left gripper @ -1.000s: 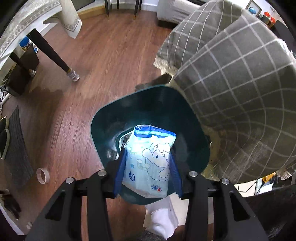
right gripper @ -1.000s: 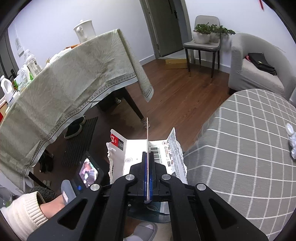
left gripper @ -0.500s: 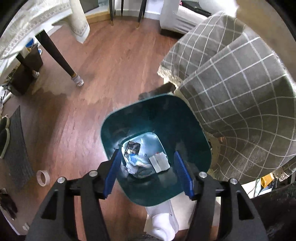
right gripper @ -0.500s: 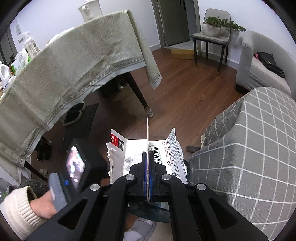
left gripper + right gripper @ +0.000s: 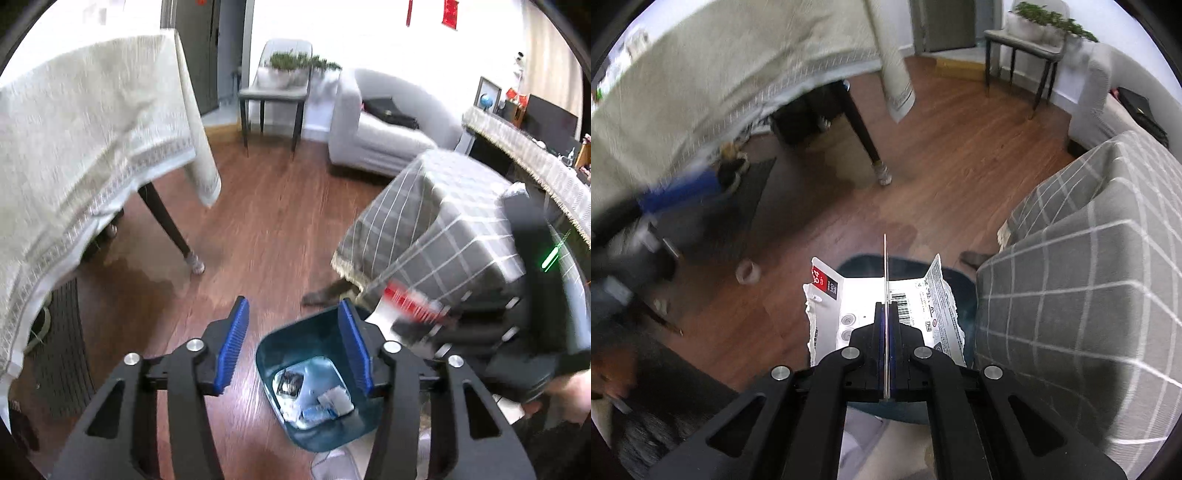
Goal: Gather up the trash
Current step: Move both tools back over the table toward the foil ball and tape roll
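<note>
A teal trash bin [image 5: 271,356] stands on the wooden floor with wrappers [image 5: 314,397] in its bottom. Above it and to its left hangs my left gripper [image 5: 291,314]; its jaws are closing with nothing between the blue pads [image 5: 231,343]. My right gripper [image 5: 885,306] is shut on a torn white card package [image 5: 846,306] with a red label and a barcode, held edge-on over the bin [image 5: 864,263]. In the left wrist view that package [image 5: 404,301] shows blurred above the bin's right rim.
A table under a beige cloth [image 5: 81,147], with a dark leg [image 5: 170,229], stands to the left. Furniture under a grey checked cover [image 5: 1071,277] is right beside the bin. A tape roll [image 5: 748,272] and a dark mat [image 5: 746,206] lie on the floor.
The blue and white packet has left my left gripper and lies in the bin. The left gripper has risen and tilted up. The right gripper has come down over the bin with the package.
</note>
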The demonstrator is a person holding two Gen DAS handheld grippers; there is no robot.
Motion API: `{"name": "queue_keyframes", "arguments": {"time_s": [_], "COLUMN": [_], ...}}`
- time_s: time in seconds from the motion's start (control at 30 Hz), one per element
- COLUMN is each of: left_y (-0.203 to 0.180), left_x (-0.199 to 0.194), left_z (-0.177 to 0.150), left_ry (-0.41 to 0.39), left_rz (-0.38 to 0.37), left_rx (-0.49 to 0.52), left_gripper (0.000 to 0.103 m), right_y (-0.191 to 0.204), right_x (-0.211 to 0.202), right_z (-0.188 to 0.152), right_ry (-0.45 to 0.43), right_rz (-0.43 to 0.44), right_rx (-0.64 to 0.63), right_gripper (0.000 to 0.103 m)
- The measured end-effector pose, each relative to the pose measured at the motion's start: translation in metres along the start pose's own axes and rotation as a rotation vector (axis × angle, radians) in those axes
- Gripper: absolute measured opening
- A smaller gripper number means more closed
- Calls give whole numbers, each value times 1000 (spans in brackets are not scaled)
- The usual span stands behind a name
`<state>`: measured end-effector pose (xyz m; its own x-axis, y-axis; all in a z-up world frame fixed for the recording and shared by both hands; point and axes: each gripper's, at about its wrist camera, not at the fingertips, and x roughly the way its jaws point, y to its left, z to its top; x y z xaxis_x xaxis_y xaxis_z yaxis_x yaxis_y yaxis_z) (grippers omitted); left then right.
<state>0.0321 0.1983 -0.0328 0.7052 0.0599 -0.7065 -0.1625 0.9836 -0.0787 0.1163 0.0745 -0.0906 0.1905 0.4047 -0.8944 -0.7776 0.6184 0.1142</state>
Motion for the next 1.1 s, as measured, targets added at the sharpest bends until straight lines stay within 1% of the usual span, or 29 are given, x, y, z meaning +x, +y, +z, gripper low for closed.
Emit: {"name": "queue_keyframes", "arguments": {"time_s": [0.07,0.13,0.2,0.27,0.47,0.53,0.57,0.6,0.7,0.8,0.9,0.97,1.03,1.1], "left_y": [-4,-9,-16,-22,-38,-43,-46,-48,-59,-68,-73,-74,-74,-74], "left_x": [-7,-14,-20,-25,-40,-47,-50,-52,-58,-62,-64,-64,-65,-66], "left_z": [5,10,15,17,34,40,42,43,47,52,58,58,60,61], "left_ry": [-29,-51,-72,-85,-147,-178,-192,-201,-229,-242,-255,-259,-266,-271], "left_rz": [2,-11,-22,-34,-67,-82,-80,-75,-80,-85,-93,-83,-80,-74], "left_rx": [10,12,20,23,17,9,11,15,29,45,44,45,40,29], "left_gripper": [47,44,44,41,39,39,39,39,40,40,40,41,43,49], "right_y": [2,3,5,5,8,9,8,8,4,4,8,9,10,10], "right_x": [7,14,22,32,57,61,62,61,57,45,28,14,0,-16], "right_z": [-2,-4,-7,-10,-21,-23,-23,-24,-28,-29,-27,-26,-24,-22], "right_ry": [21,38,59,75,143,153,151,135,132,108,63,27,-14,-56], "right_rz": [5,10,11,36,1,-28,-40,-42,-36,-21,-5,10,23,28], "right_rx": [-6,-7,-16,-4,-53,-67,-69,-72,-76,-87,-105,-110,-114,-120], "right_gripper": [1,2,2,2,6,22,48,64,65,65,65,65,65,65]}}
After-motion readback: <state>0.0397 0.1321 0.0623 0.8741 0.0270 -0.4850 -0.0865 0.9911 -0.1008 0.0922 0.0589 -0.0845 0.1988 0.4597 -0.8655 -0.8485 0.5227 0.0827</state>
